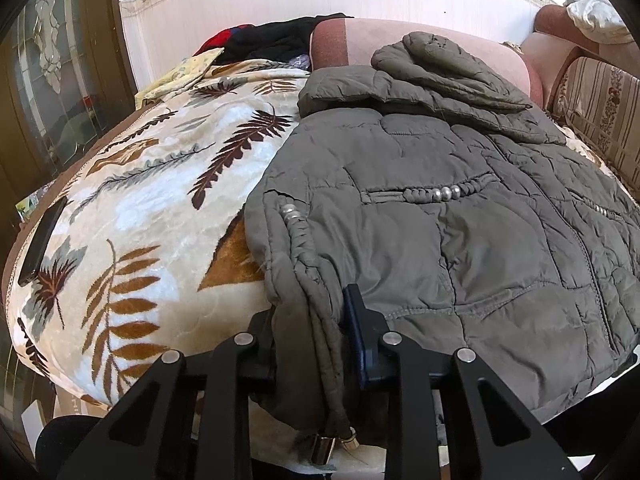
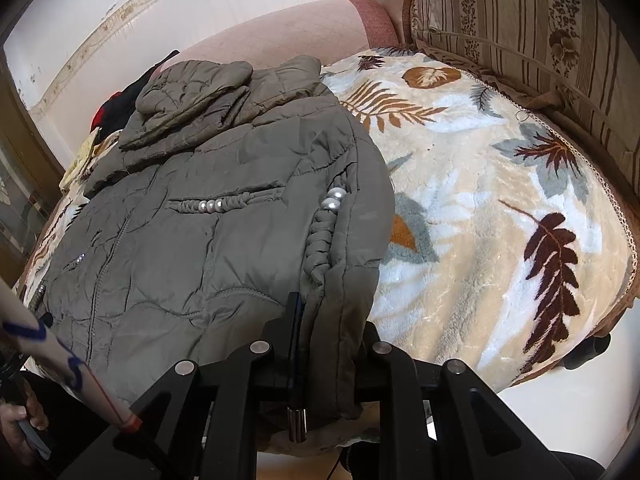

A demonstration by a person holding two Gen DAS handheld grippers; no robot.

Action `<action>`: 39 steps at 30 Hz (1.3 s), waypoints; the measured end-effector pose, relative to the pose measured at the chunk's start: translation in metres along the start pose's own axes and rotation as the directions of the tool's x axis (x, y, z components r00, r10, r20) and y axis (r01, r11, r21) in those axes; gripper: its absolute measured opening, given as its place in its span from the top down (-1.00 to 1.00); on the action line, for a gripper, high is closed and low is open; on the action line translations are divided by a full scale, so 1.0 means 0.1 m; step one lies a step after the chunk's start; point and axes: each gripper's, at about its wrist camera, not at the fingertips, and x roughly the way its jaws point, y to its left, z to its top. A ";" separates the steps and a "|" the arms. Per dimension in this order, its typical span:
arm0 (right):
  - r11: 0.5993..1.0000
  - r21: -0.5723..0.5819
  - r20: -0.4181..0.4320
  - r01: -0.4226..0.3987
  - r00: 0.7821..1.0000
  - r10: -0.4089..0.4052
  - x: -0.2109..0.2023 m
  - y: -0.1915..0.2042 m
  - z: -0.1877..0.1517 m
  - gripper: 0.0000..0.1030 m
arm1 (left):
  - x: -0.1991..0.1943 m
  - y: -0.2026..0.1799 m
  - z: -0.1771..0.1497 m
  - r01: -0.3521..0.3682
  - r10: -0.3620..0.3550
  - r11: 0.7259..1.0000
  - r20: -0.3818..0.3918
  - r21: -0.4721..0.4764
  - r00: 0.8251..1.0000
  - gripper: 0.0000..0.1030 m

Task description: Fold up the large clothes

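A grey-olive quilted jacket (image 1: 440,240) (image 2: 200,220) lies spread flat on a leaf-patterned blanket, hood folded on top at the far end, pearl beads on its braided pocket trims. My left gripper (image 1: 310,320) is shut on the near left corner of the hem, with bunched fabric pinched between the black finger and the blue pad. My right gripper (image 2: 332,328) is shut on the near right corner of the hem in the same way. A drawstring with metal tips (image 1: 328,448) (image 2: 297,424) hangs below each gripped corner.
The blanket (image 1: 140,200) (image 2: 500,220) covers a rounded seat. A dark phone (image 1: 40,240) lies near its left edge. Black and red clothes (image 1: 272,40) are piled at the back. A striped cushion (image 2: 520,20) stands on the right. A person's hand (image 2: 24,412) shows at lower left.
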 end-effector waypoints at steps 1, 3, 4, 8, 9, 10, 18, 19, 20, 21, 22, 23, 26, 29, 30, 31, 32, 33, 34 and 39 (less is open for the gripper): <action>1.000 -0.001 0.000 0.002 1.000 -0.002 0.00 0.00 0.00 0.65 | 0.00 0.01 0.00 0.003 -0.003 1.000 0.001 -0.003 1.000 0.55; 1.000 -0.004 0.000 0.006 1.000 -0.006 0.00 0.02 0.00 0.65 | -0.01 0.03 0.00 0.011 -0.011 1.000 -0.001 -0.010 1.000 0.56; 1.000 -0.006 0.001 0.008 1.000 -0.008 0.00 0.02 0.00 0.65 | -0.01 0.03 0.00 0.013 -0.013 1.000 0.000 -0.011 1.000 0.57; 1.000 -0.009 0.000 0.013 1.000 -0.013 0.00 0.03 0.00 0.65 | -0.02 0.11 0.01 0.050 -0.050 0.997 -0.010 -0.053 0.999 0.57; 1.000 -0.009 -0.001 0.014 1.000 -0.014 0.00 0.02 0.00 0.63 | -0.02 0.14 0.01 0.066 -0.067 0.995 -0.014 -0.070 0.998 0.56; 1.000 -0.007 -0.003 0.015 1.000 -0.015 0.00 0.02 0.00 0.61 | -0.02 0.17 0.02 0.077 -0.079 0.993 -0.019 -0.084 0.997 0.52; 1.000 0.030 -0.015 0.008 1.000 -0.007 -0.06 -0.03 -0.05 0.34 | 0.03 0.51 -0.12 0.162 -0.191 0.951 -0.088 -0.263 0.978 -0.04; 0.999 0.043 -0.019 0.003 1.000 -0.003 -0.06 -0.04 -0.06 0.32 | 0.03 0.52 -0.13 0.171 -0.203 0.945 -0.090 -0.277 0.975 -0.04; 0.998 0.056 -0.021 -0.001 1.000 0.002 -0.05 -0.04 -0.07 0.29 | 0.03 0.52 -0.15 0.176 -0.210 0.942 -0.092 -0.287 0.973 -0.04; 0.997 0.079 -0.026 -0.011 1.000 0.013 -0.05 -0.06 -0.08 0.21 | 0.02 0.51 -0.17 0.180 -0.215 0.940 -0.094 -0.291 0.972 -0.04; 0.995 0.102 -0.030 -0.023 0.999 0.026 -0.04 -0.08 -0.09 0.17 | 0.02 0.50 -0.18 0.184 -0.219 0.939 -0.094 -0.291 0.971 -0.04; 0.992 0.120 -0.034 -0.032 0.999 0.036 -0.02 -0.09 -0.10 0.15 | 0.01 0.48 -0.19 0.188 -0.223 0.938 -0.093 -0.291 0.970 -0.04; 0.986 0.159 -0.046 -0.051 0.997 0.059 0.05 -0.12 -0.10 0.13 | 0.03 0.40 -0.16 0.181 -0.212 0.947 -0.091 -0.265 0.973 -0.04; 0.986 0.153 -0.040 -0.063 0.997 0.070 0.05 -0.12 -0.10 0.32 | 0.02 0.30 -0.13 0.181 -0.201 0.960 -0.077 -0.215 0.976 0.38; 0.990 0.130 -0.032 -0.056 0.998 0.061 0.02 -0.08 -0.09 0.49 | 0.00 0.26 -0.12 0.169 -0.185 0.967 -0.072 -0.190 0.980 0.45; 0.993 0.110 -0.021 -0.048 0.998 0.051 -0.01 -0.05 -0.09 0.57 | -0.02 0.22 -0.12 0.155 -0.167 0.975 -0.065 -0.162 0.984 0.50; 0.995 0.094 -0.011 -0.041 0.999 0.042 -0.03 -0.03 -0.10 0.60 | -0.04 0.17 -0.12 0.135 -0.143 0.983 -0.056 -0.126 0.988 0.52; 0.996 0.086 -0.007 -0.038 0.999 0.038 -0.03 -0.02 -0.09 0.63 | -0.05 0.15 -0.11 0.126 -0.133 0.986 -0.052 -0.111 0.990 0.54; 0.996 0.081 0.001 -0.036 0.999 0.036 -0.05 -0.01 -0.10 0.65 | -0.06 0.13 -0.11 0.120 -0.124 0.988 -0.047 -0.096 0.991 0.56; 0.997 0.066 0.023 -0.033 0.999 0.031 -0.09 0.01 -0.08 0.68 | -0.11 0.08 -0.09 0.092 -0.093 0.995 -0.027 -0.040 0.995 0.58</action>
